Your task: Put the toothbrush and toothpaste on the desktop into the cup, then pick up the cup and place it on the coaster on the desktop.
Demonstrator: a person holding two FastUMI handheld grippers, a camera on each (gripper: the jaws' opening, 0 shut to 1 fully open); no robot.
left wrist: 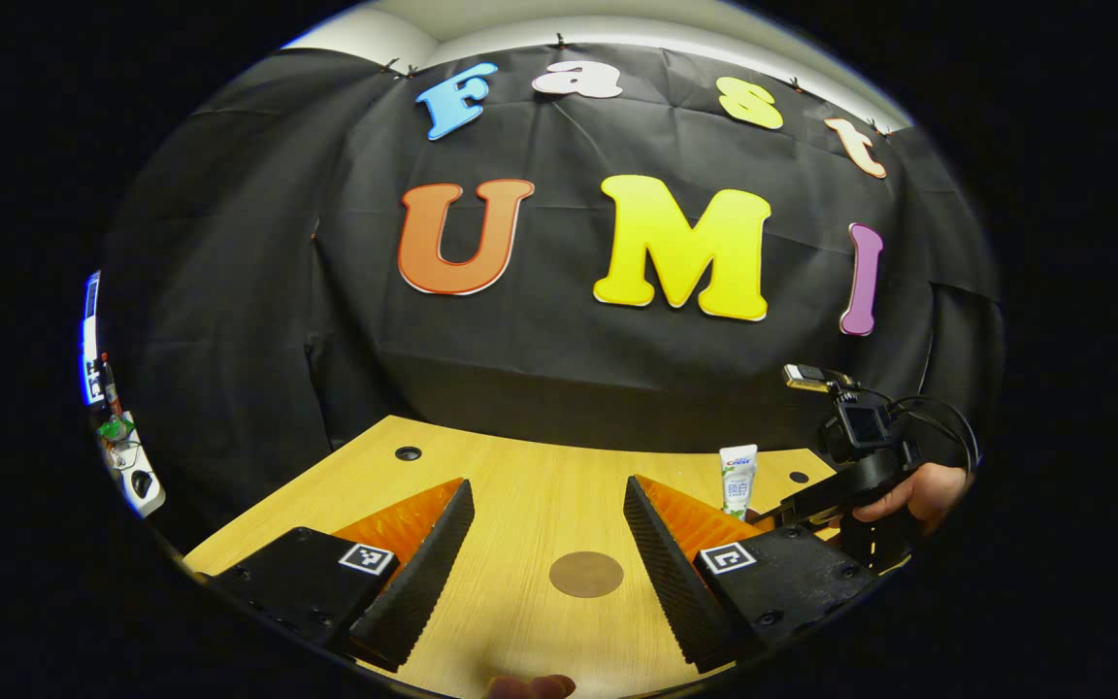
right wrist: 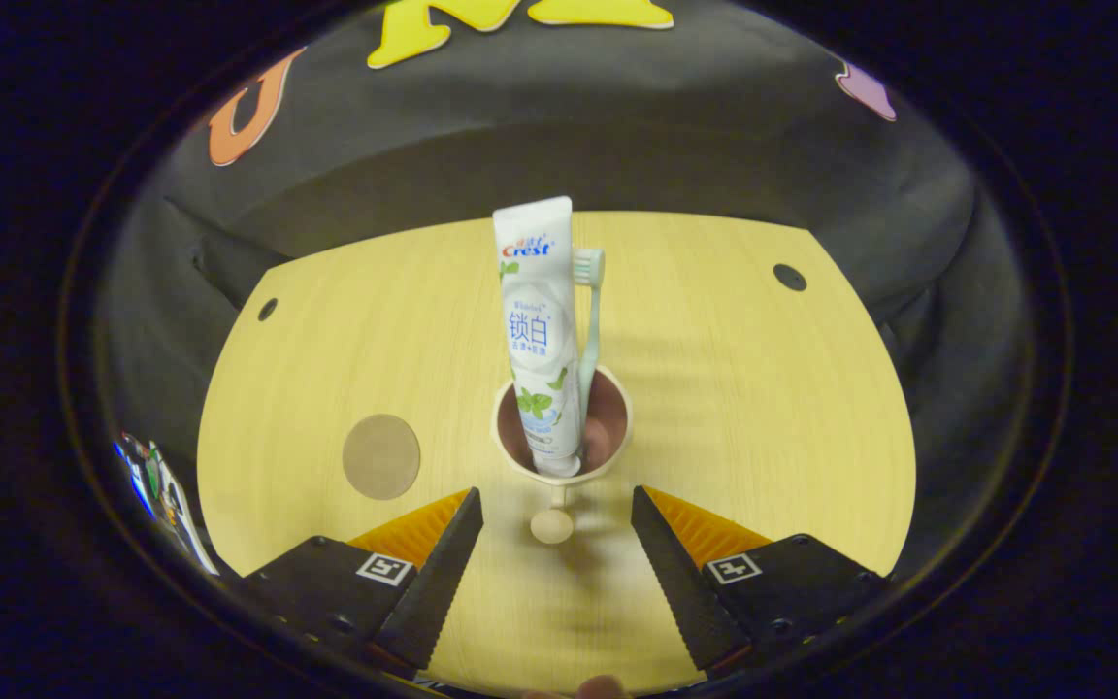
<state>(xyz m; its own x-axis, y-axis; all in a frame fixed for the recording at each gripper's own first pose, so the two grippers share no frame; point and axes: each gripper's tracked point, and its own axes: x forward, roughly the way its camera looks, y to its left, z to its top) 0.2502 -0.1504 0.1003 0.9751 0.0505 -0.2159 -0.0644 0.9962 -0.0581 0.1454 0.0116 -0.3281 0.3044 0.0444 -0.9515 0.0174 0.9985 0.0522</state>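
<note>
In the right gripper view a cream cup (right wrist: pixel 520 456) with a handle knob (right wrist: pixel 551 525) stands on the wooden desktop (right wrist: pixel 734 408). A white toothpaste tube (right wrist: pixel 540 320) and a pale green toothbrush (right wrist: pixel 590 320) stand upright inside it. My right gripper (right wrist: pixel 555 555) is open, just in front of the handle, touching nothing. The round brown coaster (right wrist: pixel 381 456) lies left of the cup. In the left gripper view my left gripper (left wrist: pixel 547 555) is open above the coaster (left wrist: pixel 586 574). The toothpaste tube (left wrist: pixel 739 481) shows at the right, beside the other gripper (left wrist: pixel 860 466) and the hand holding it.
The desktop has small dark holes (right wrist: pixel 789 277) near its far corners (left wrist: pixel 408 453). Black cloth walls close the far side. Some equipment (left wrist: pixel 127 456) sits off the table's left edge.
</note>
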